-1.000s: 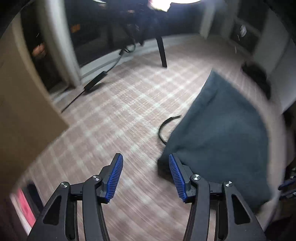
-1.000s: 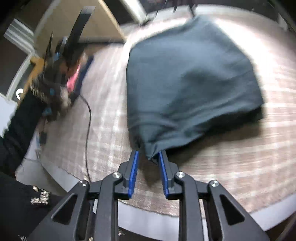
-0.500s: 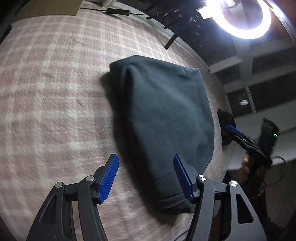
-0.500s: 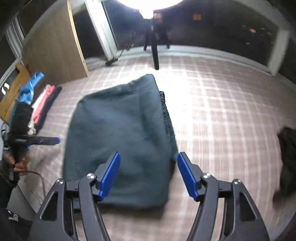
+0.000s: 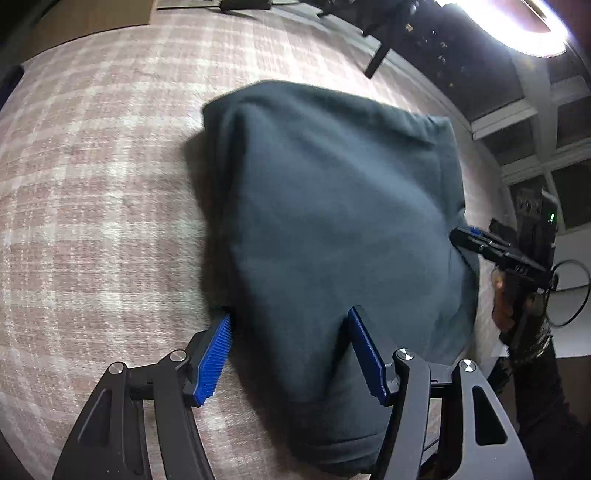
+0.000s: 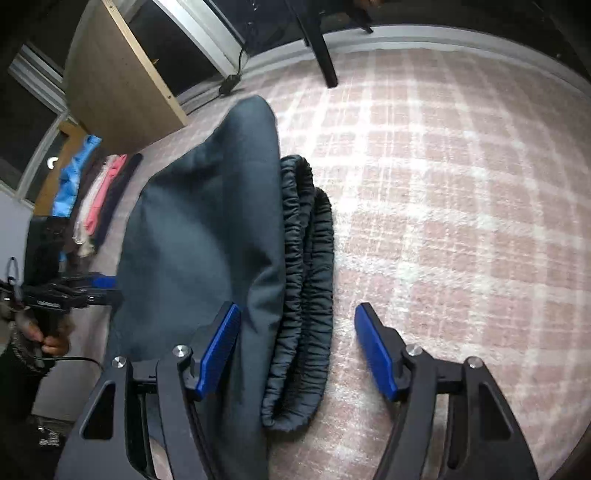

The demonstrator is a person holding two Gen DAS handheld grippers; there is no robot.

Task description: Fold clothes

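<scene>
A dark grey-blue garment (image 5: 332,221) lies folded on the pink checked rug. My left gripper (image 5: 290,354) is open, its jaws straddling the garment's near edge. In the right wrist view the same garment (image 6: 207,240) shows its gathered elastic waistband (image 6: 306,295) along the right side. My right gripper (image 6: 297,350) is open with the waistband edge between its jaws. The right gripper also shows in the left wrist view (image 5: 495,251) at the garment's far right side. The left gripper shows in the right wrist view (image 6: 92,284) at the left.
A pile of folded clothes, blue and pink (image 6: 92,192), lies at the rug's left edge by a wooden panel (image 6: 118,81). A black stand leg (image 6: 325,62) and a cable (image 6: 236,70) are at the far edge. A ring light (image 5: 517,26) glares above.
The right gripper let go of the garment corner and opened. Both grippers moved in low over opposite edges of the folded garment, which now lies flat on the rug.
</scene>
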